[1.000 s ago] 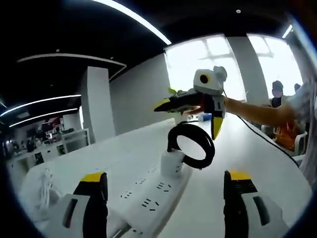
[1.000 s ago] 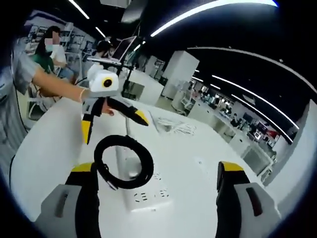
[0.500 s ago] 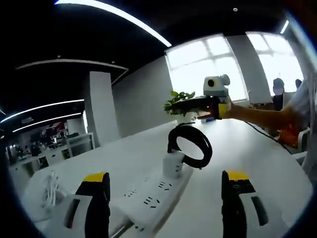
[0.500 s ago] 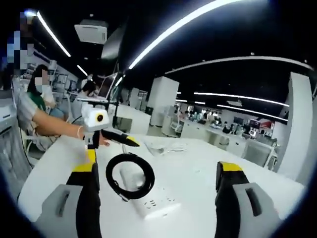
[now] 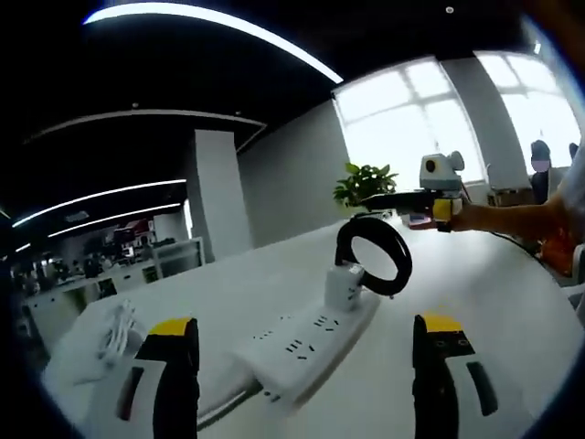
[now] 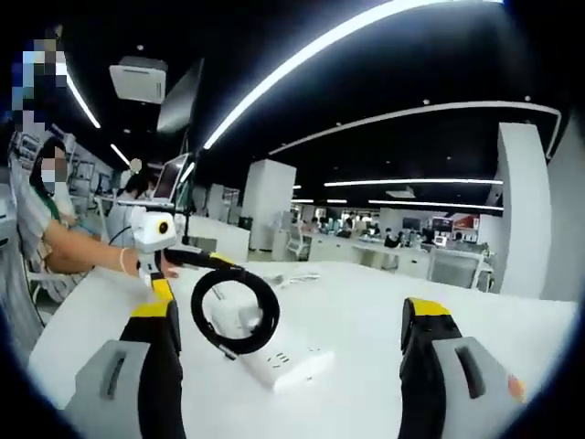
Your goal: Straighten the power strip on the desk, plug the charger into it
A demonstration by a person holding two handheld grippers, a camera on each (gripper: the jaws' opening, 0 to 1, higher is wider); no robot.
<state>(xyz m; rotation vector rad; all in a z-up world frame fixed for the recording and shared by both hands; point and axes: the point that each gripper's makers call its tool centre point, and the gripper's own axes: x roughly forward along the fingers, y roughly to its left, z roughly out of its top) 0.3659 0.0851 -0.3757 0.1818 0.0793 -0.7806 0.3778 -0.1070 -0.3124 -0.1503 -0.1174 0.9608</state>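
A white power strip (image 5: 306, 346) lies flat on the white desk (image 5: 475, 293). A white charger (image 5: 345, 285) stands upright on its far end, with a black cable coil (image 5: 395, 261) hanging at its side. My left gripper (image 5: 305, 326) is open, its jaws wide on either side of the strip and above it. The right gripper (image 5: 428, 188) hovers beyond the charger, apart from it. In the right gripper view the strip (image 6: 285, 364), charger (image 6: 236, 322) and coil (image 6: 261, 294) sit between the open jaws of my right gripper (image 6: 289, 311); the left gripper (image 6: 172, 256) hangs behind them.
A bundle of white cable (image 5: 105, 334) lies at the desk's left end, also seen as a white bundle (image 6: 294, 277) further back. A potted plant (image 5: 366, 183) stands at the far edge. A person (image 6: 41, 219) is at the left, with office desks (image 6: 393, 256) behind.
Both grippers have drawn back from the charger and levelled out. The right gripper is now farther off and smaller in the left gripper view. Strip, charger and coil stay put.
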